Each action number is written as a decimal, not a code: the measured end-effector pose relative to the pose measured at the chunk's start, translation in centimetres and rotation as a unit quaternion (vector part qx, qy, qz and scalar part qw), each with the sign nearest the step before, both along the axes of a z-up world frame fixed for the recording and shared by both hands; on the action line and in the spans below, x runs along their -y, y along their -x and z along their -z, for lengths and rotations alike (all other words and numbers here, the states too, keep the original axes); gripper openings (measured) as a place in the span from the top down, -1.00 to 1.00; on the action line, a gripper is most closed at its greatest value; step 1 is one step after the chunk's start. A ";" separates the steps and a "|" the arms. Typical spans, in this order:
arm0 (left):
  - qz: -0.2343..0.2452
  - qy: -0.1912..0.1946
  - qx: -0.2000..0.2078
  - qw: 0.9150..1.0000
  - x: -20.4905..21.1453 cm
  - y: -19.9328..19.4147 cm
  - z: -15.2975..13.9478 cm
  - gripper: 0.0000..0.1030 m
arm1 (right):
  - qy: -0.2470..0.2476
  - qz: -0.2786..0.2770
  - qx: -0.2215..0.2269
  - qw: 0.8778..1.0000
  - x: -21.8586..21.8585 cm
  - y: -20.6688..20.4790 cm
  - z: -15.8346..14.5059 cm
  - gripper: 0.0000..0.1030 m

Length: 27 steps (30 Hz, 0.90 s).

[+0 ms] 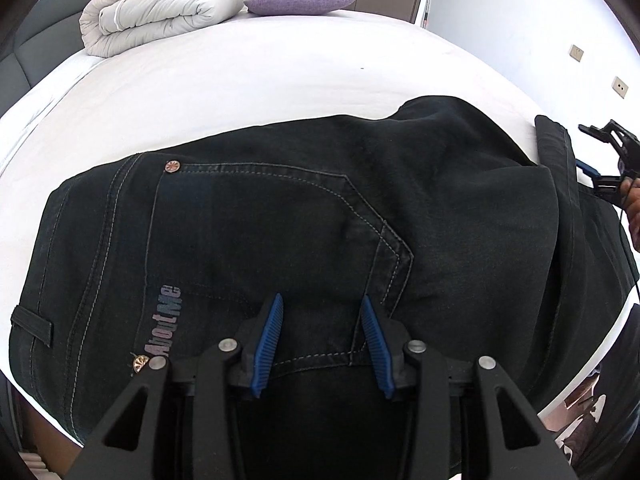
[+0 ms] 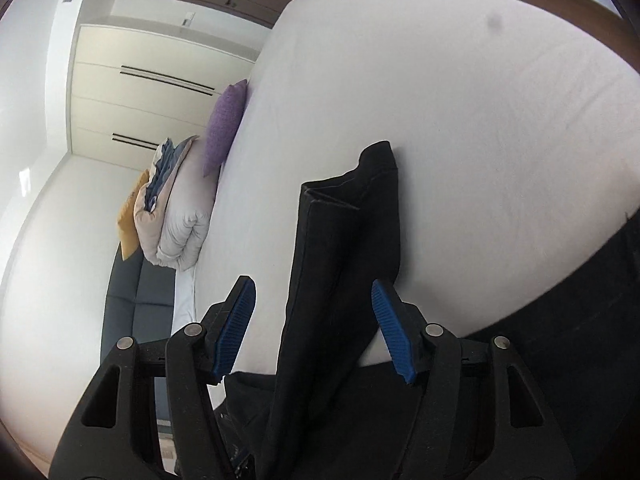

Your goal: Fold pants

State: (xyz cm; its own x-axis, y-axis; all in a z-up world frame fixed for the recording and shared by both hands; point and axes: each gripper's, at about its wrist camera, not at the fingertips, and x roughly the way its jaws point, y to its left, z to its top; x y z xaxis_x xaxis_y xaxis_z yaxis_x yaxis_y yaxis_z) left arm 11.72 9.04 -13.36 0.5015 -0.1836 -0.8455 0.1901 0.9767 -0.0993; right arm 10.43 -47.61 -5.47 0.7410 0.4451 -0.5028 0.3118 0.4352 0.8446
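Your left hand-held gripper (image 1: 322, 336) tilts steeply down, jaws partly apart; your right hand-held gripper (image 2: 314, 320) is rolled sideways, jaws parted, pads gripping nothing.

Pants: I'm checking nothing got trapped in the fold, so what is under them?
The pants lie on the white bed sheet, bare around them. Whatever sits directly beneath the dark cloth is covered.

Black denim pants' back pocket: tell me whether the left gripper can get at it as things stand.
Probably yes. The left gripper hovers right over the stitched back pocket of the black denim pants, fingers apart with nothing between them.
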 end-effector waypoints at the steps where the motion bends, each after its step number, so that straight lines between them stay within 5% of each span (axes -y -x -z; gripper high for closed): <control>1: 0.000 -0.001 0.000 1.000 0.1 0.0 0.0 0.13 | -0.006 0.006 -0.005 1.000 0.4 -0.6 0.7 -0.15; 15: 0.000 0.006 0.001 1.000 -1.8 0.6 -0.4 0.13 | 0.001 -0.008 -0.026 1.000 -0.5 -3.5 2.2 -0.06; 19: 0.000 0.006 0.001 1.000 -1.8 0.6 -0.5 0.13 | -0.016 -0.007 -0.032 0.999 -1.0 -4.2 3.4 0.20; 25: -0.001 0.006 0.001 1.000 -1.7 0.6 -0.4 0.13 | 0.012 -0.017 -0.009 1.000 -1.6 -5.2 2.2 0.90; 27: -0.001 0.006 0.001 1.000 -1.7 0.6 -0.4 0.13 | 0.027 -0.009 0.001 1.000 -1.3 -5.1 0.9 0.95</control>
State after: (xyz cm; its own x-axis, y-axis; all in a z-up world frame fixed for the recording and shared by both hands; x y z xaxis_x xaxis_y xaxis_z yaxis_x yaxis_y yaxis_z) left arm 11.14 10.78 -12.91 0.5040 -0.1933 -0.8418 0.1892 0.9757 -0.1107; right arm 15.55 -46.35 -6.36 0.7343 0.4314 -0.5242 0.3012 0.4850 0.8210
